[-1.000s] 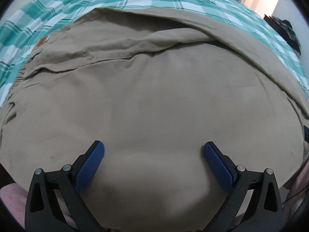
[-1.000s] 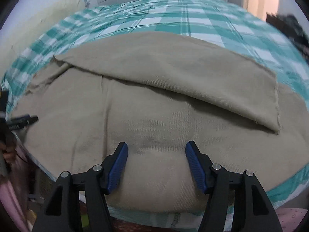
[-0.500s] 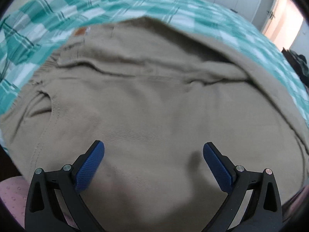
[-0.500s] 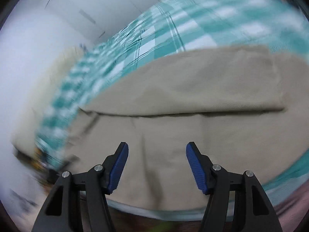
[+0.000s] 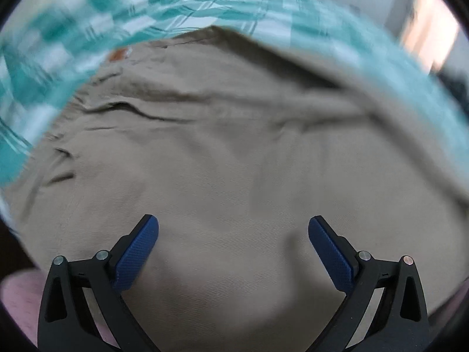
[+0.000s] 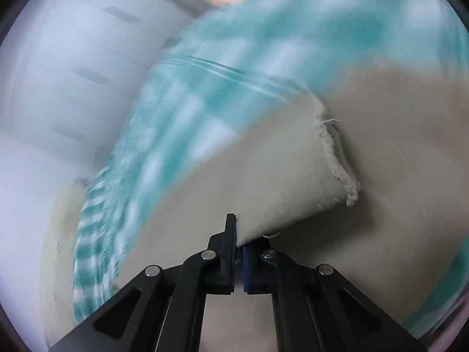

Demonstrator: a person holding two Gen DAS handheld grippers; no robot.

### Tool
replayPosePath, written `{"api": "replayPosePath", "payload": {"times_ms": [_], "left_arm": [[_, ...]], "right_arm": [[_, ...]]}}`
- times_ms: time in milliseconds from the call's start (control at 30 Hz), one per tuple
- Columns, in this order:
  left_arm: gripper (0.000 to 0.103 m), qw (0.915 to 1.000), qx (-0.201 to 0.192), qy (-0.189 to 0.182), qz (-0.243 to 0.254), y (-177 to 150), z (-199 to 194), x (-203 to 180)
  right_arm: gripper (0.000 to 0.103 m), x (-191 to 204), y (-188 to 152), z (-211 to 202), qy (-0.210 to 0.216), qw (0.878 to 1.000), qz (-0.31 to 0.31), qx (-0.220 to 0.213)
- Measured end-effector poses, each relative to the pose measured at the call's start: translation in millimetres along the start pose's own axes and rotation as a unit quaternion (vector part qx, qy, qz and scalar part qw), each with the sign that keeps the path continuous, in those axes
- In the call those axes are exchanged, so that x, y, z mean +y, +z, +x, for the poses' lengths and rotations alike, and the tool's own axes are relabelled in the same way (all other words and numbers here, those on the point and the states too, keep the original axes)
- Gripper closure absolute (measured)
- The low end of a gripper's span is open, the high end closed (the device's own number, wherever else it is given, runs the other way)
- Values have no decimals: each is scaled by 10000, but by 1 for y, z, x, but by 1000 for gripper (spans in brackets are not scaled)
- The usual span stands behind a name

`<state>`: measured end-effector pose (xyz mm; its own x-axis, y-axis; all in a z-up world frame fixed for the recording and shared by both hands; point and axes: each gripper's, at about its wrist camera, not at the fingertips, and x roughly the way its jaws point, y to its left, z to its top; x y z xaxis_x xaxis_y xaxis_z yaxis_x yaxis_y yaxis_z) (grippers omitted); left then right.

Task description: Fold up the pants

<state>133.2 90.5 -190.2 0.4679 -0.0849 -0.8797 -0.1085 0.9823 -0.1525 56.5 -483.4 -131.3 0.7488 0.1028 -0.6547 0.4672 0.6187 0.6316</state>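
Teal-check bed point(image 5: 181, 8) carries the khaki pants point(image 5: 234, 161), spread w/ one leg folded over. Soft, light twill, will sag; best gripped at hems/corners. Right gripper point(image 6: 239, 234) clamped shut on frayed hem corner point(image 6: 337, 170), seen only in right view. Left gripper point(image 5: 233, 234) gapes wide over waist area, holding nothing.

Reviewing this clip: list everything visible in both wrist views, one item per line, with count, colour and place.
pants: one pair, khaki, spread on the bed; frayed hem in the right view.
bedsheet: one, teal and white check, under the pants.
cabinet doors: white, beyond the bed, blurred.
pink fabric: low at the left view's edge, unclear what.
left gripper: black with blue pads, open over the pants.
right gripper: black, shut on a pants edge.
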Motion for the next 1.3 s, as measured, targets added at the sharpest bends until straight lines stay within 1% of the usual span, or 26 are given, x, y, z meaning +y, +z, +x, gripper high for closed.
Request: {"api": "replayPosePath", "payload": {"times_ms": [33,67,167,233,333,433,467,533,567,600,633,667,733,767,800,833,867,900,967,1000,1067,1133,1200,1233,1267,1300], "left_arm": [[1,9974,93,-555,-443,15,-3,8],[1,9924,191,-960,-751,29,-2,12],[1,9667,426,-2068,-1447,75,10,20],[1,9588,471,-2308,-1587,103,22,19],[1,9536,528,-2389,-1753,133,37,19],[1,9421,501,-2589,-2073,152,42,26],[1,9405,481,-2617,-2112,157,42,29],[4,9430,508,-2525,-2109,166,43,35],[12,9457,529,-2438,-2082,167,42,36],[59,9495,587,-2339,-2008,168,41,35],[98,9495,757,-2363,-1919,167,44,34],[99,9463,883,-2414,-1958,164,44,34],[100,9481,810,-2342,-1995,160,33,31],[100,9478,728,-2384,-1989,159,25,29],[101,9446,599,-2507,-2033,159,14,27],[101,9378,342,-2750,-2094,158,-9,25],[101,9340,113,-2906,-2076,156,-30,24],[100,9317,-234,-3052,-1957,151,-60,25],[100,9366,-595,-3015,-1683,134,-97,28],[100,9386,-630,-2993,-1596,121,-107,31],[100,9443,-323,-2861,-1591,79,-105,41],[99,9512,238,-2636,-1588,32,-78,44],[99,9554,775,-2405,-1526,-4,-46,42],[99,9568,1007,-2260,-1527,-22,-30,41],[99,9576,1210,-2135,-1508,-36,-13,40],[99,9594,1251,-2049,-1479,-41,-4,38]], "right_arm": [[100,21,5,-16,200,9989,-410,-96],[100,37,9,-29,359,9968,-688,-168],[100,81,17,-70,928,9867,-1298,-316],[100,104,17,-97,1272,9786,-1577,-352],[100,127,14,-130,1630,9670,-1921,-392],[100,139,7,-158,1764,9547,-2370,-343],[100,133,6,-165,1821,9520,-2442,-295],[100,128,2,-183,2168,9400,-2632,-84],[100,124,2,-190,2286,9363,-2667,-37],[100,117,5,-194,2408,9330,-2675,28],[100,108,10,-194,2431,9327,-2663,56],[100,100,16,-189,2334,9365,-2618,25],[100,79,41,-158,1848,9569,-2238,134],[100,75,53,-143,1577,9631,-2171,182],[100,77,67,-123,1198,9667,-2255,194],[100,88,81,-106,998,9648,-2430,126],[100,97,90,-101,1036,9626,-2504,65],[100,110,103,-99,1301,9590,-2519,-4],[100,125,121,-105,1860,9524,-2412,-67],[100,127,127,-111,1971,9499,-2423,-103],[100,113,126,-114,1795,9530,-2439,-30],[100,74,116,-104,1330,9662,-2186,300],[100,20,94,-83,647,9778,-1833,785],[100,-4,82,-68,278,9794,-1710,1037],[100,-26,70,-54,-130,9781,-1655,1258],[100,-50,53,-38,-568,9727,-1680,1498]]}}
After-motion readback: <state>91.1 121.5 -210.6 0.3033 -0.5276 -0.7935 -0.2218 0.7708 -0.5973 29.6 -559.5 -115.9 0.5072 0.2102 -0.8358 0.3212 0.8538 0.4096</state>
